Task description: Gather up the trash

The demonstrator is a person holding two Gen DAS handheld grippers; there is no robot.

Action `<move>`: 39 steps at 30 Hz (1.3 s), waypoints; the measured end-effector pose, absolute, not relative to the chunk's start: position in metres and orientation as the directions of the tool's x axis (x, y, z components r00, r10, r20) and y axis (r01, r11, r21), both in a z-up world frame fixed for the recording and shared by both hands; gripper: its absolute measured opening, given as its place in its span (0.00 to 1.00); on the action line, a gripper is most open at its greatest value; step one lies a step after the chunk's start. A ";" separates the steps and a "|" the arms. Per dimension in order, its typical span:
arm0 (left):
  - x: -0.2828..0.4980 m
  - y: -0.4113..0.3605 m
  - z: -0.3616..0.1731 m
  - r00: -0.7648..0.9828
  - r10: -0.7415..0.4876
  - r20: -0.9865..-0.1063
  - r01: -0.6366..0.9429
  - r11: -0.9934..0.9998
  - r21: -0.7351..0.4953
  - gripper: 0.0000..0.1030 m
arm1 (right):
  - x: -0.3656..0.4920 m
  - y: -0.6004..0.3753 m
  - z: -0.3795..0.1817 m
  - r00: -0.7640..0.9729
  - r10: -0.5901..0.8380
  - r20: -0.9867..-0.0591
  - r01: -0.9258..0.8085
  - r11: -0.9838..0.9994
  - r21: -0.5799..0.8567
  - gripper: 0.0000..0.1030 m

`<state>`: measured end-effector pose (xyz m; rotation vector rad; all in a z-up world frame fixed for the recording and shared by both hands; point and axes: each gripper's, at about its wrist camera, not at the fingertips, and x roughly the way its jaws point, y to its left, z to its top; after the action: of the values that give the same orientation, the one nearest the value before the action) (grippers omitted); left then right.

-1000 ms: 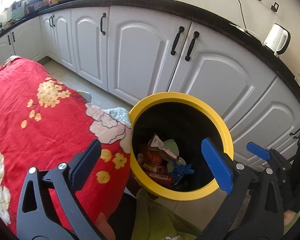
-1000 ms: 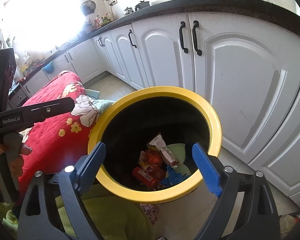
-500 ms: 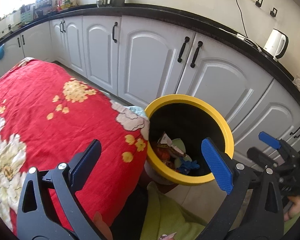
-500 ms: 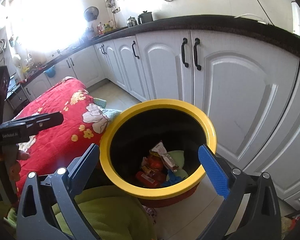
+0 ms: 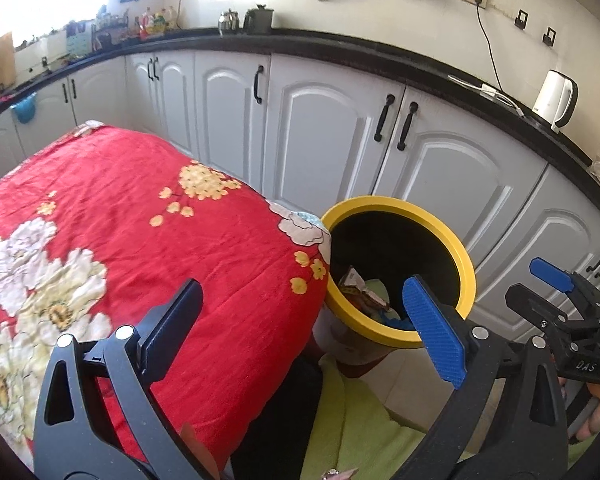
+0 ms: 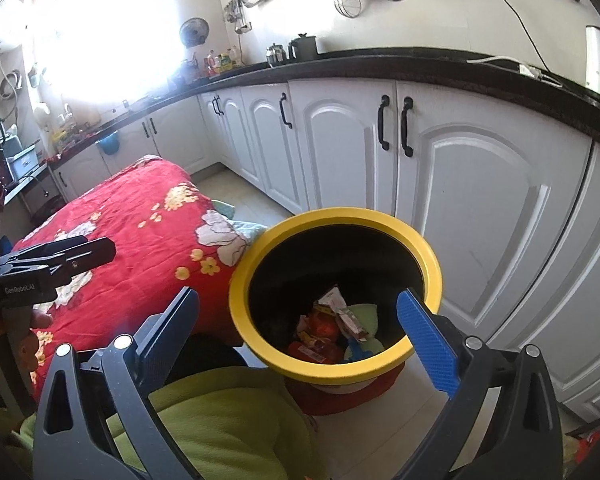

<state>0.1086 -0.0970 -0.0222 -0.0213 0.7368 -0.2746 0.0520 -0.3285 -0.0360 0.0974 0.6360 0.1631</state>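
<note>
Both grippers, left (image 5: 306, 330) and right (image 6: 308, 330), hang spread and empty, so scan the cloth (image 5: 140, 232) before leaving the bin (image 6: 430, 258) with its wrappers (image 6: 332, 324).

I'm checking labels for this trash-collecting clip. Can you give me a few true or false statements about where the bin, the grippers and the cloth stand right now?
1. The left hand-held gripper holds a wrapper. False: it is open and empty.
2. The yellow-rimmed bin has wrappers inside. True.
3. The right hand-held gripper is open and empty. True.
4. The bin stands on the black counter. False: it stands on the floor, before the white cabinets.
5. Trash lies on the red floral cloth. False: none shows on the part in view.
6. A white kettle stands on the counter. True.
</note>
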 end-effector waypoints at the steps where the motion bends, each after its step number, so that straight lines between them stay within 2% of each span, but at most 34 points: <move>1: 0.106 -0.096 -0.022 0.712 -0.250 -0.656 0.236 0.965 -0.112 0.89 | 0.049 -0.325 -0.035 0.797 0.184 -0.576 -0.126 0.982 0.139 0.94; 8: 0.078 -0.087 -0.015 0.784 -0.196 -0.588 0.197 0.978 -0.064 0.89 | 0.029 -0.305 -0.029 0.839 0.176 -0.515 -0.136 0.984 0.114 0.94; 16: 0.048 -0.077 -0.008 0.859 -0.153 -0.489 0.159 0.987 -0.029 0.89 | -0.008 -0.286 -0.008 0.920 0.184 -0.345 -0.178 0.983 0.049 0.94; 22: 0.024 -0.069 -0.001 0.902 -0.141 -0.409 0.147 0.989 -0.016 0.89 | -0.036 -0.286 0.003 0.961 0.172 -0.218 -0.164 0.985 0.054 0.94; 27: 0.000 -0.067 -0.001 0.925 -0.162 -0.343 0.169 0.986 -0.011 0.89 | -0.049 -0.282 0.000 0.967 0.163 -0.198 -0.154 0.986 0.057 0.94; 33: -0.009 -0.062 0.003 0.939 -0.181 -0.292 0.177 0.983 -0.040 0.89 | -0.064 -0.272 0.000 0.982 0.145 -0.119 -0.145 0.989 0.012 0.94; 39: -0.010 -0.061 0.004 0.940 -0.180 -0.288 0.173 0.984 -0.050 0.89 | -0.058 -0.264 -0.005 0.978 0.146 -0.146 -0.150 0.989 -0.012 0.94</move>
<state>-0.0097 -0.0610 0.0039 -0.0241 0.2964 -0.1800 -0.0577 -0.2640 -0.0049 -0.0232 0.1449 0.1491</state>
